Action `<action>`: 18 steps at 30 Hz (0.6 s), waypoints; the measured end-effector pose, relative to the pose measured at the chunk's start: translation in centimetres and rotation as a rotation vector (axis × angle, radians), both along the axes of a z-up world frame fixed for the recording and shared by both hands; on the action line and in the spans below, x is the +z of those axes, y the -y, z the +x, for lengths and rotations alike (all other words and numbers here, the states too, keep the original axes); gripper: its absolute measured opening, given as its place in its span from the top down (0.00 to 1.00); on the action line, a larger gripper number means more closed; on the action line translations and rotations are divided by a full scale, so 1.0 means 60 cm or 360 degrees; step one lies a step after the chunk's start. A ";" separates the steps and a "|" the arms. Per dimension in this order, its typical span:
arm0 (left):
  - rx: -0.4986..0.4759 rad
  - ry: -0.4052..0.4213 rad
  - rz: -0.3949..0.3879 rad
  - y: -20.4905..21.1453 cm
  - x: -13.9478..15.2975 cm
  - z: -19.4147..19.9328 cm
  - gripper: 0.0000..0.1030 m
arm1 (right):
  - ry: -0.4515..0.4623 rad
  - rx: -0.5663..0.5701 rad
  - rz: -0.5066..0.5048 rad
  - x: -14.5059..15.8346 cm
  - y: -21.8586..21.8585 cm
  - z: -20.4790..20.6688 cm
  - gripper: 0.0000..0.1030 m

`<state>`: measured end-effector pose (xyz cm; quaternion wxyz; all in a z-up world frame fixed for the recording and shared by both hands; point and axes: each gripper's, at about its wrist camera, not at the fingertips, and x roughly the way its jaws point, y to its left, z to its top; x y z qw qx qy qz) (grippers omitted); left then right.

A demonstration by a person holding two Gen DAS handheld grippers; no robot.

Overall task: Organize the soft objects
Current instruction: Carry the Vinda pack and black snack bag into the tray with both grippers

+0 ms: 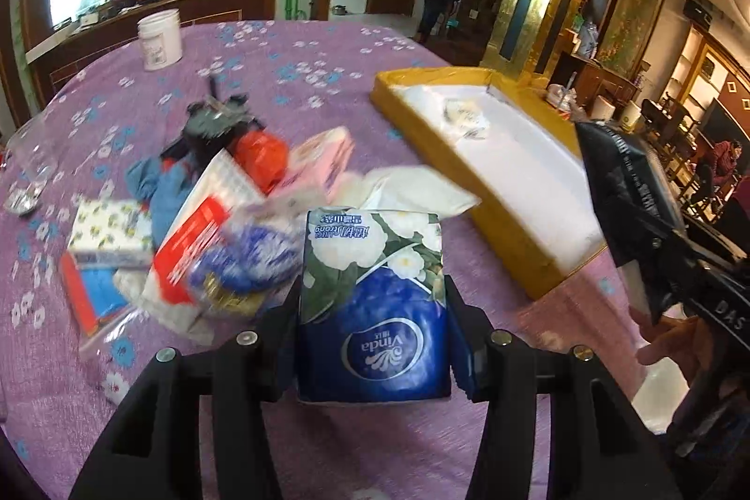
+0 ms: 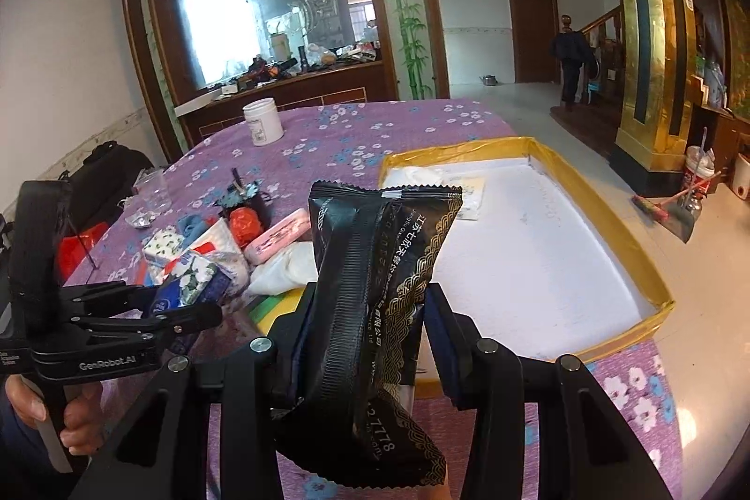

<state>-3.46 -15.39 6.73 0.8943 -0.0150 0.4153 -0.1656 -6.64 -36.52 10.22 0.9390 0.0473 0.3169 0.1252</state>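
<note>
Nearest the left camera, the left hand-held gripper (image 1: pixel 372 340) was clamped on a blue tissue pack (image 1: pixel 375 303), its pads pressing the pack's two sides; the pack stood on end between the jaws, its long axis running away from the camera, raised clear of the purple table (image 1: pixel 290 55); to its left and behind lay the heap of unsorted soft things (image 1: pixel 211 228), among them a flowered tissue pack (image 1: pixel 112 235), a pink pack (image 1: pixel 323 162) and a white pouch (image 1: pixel 422 186); a white jar (image 1: pixel 159 38) stood well apart at the far side; to the right of the held pack lay the yellow-edged tray (image 1: pixel 511 233), white inside and nearly bare, its long axis slanting away to the left; farther right, the right hand-held gripper (image 2: pixel 361 331) was gripping a black foil packet (image 2: pixel 375 289), held upright and crumpled between its pads, directly in front of the tray's near edge (image 2: pixel 618 340).

By my judgement the tray was the destination, and the right hand was the nearer one, its packet already almost over the rim; the left needed to travel rightward across the table; both hand-held grippers pointed forward and down, the person's fingers (image 2: pixel 79 420) wrapped round the left handle.
</note>
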 end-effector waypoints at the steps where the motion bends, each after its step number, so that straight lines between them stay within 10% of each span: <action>1: -0.0018 0.0001 -0.0009 0.006 0.006 0.004 0.50 | -0.0011 -0.0008 0.0011 0.002 0.009 0.006 0.55; 18: -0.0226 -0.0055 0.0006 0.211 0.044 0.152 0.50 | -0.0293 -0.0202 0.0014 0.014 0.161 0.195 0.55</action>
